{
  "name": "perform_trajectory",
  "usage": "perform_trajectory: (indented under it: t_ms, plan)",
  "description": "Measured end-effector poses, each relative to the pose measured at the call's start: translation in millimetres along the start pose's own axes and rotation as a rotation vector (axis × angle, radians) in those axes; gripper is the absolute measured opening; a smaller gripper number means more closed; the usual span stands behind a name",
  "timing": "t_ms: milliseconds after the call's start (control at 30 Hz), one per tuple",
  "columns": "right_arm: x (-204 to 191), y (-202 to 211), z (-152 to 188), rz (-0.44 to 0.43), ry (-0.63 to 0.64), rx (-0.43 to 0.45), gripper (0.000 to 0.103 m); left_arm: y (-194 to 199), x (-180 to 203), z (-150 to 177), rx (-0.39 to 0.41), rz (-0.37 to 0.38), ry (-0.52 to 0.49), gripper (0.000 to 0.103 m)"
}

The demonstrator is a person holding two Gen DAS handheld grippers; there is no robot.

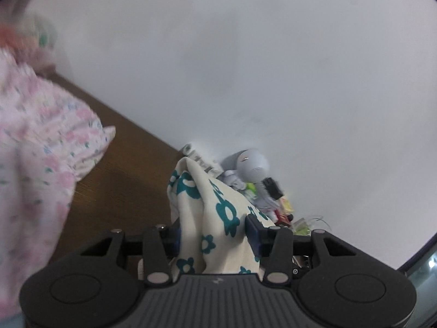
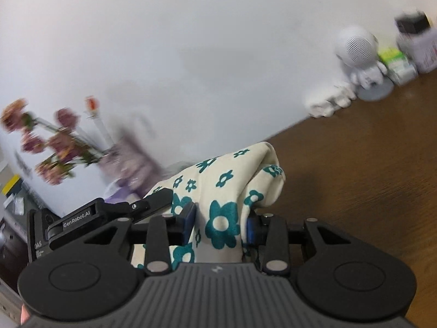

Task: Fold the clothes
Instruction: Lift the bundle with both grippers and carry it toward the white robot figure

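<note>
A cream cloth with teal flowers (image 1: 210,207) is bunched between the jaws of my left gripper (image 1: 214,236), which is shut on it above the brown table (image 1: 120,180). The same cloth (image 2: 226,188) is also pinched in my right gripper (image 2: 221,225), shut on a fold of it. The other gripper's black body (image 2: 109,213) shows at the left of the right wrist view, close beside the cloth. A pink floral garment (image 1: 38,147) hangs blurred at the left of the left wrist view.
A white wall runs along the table's far edge. A white round speaker figure (image 2: 357,52), small boxes (image 2: 398,63) and clutter (image 1: 273,199) stand against it. Blurred dried flowers (image 2: 52,147) stand at the left.
</note>
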State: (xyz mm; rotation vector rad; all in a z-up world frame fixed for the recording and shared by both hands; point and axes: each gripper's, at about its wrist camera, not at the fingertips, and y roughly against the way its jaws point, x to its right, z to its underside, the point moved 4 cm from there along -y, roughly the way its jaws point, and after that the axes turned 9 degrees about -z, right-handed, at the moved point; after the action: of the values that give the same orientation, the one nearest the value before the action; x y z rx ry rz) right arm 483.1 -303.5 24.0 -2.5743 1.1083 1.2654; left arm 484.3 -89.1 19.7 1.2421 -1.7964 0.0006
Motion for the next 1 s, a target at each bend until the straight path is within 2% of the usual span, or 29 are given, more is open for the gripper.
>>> perform_trajectory:
  t_ms: [200, 267, 633, 767, 800, 867, 900, 1000]
  plan:
    - [63.5, -32.4, -1.4, 0.018, -0.092, -0.001, 0.035, -61.2, -32.2, 1.9, -0.031, 0.000, 0.056, 0.041]
    - [74.0, -38.6, -7.8, 0.032, -0.084, -0.006, 0.035, -73.5, -36.4, -0.9, -0.026, 0.007, 0.069, 0.041]
    - [103.7, -61.2, -39.2, 0.050, -0.041, -0.005, 0.036, -97.1, -31.0, -19.5, 0.054, -0.048, 0.034, 0.043]
    - [106.4, -64.5, -40.2, 0.065, -0.035, -0.025, 0.042, -82.2, -29.6, -19.1, 0.132, -0.059, 0.004, 0.051]
    - [106.5, -63.0, -41.0, 0.063, -0.035, -0.020, 0.044, -78.4, -29.2, -19.0, 0.152, -0.061, -0.003, 0.054]
    - [105.8, -58.1, -41.9, 0.065, -0.035, -0.006, 0.050, -70.8, -28.5, -18.9, 0.191, -0.067, -0.018, 0.066]
    - [104.5, -55.4, -42.6, 0.068, -0.029, 0.001, 0.056, -67.0, -28.1, -18.8, 0.210, -0.070, -0.026, 0.068]
    - [91.3, -45.5, -42.7, 0.102, 0.056, 0.048, 0.090, -55.5, -27.0, -18.4, 0.269, -0.078, -0.049, 0.082]
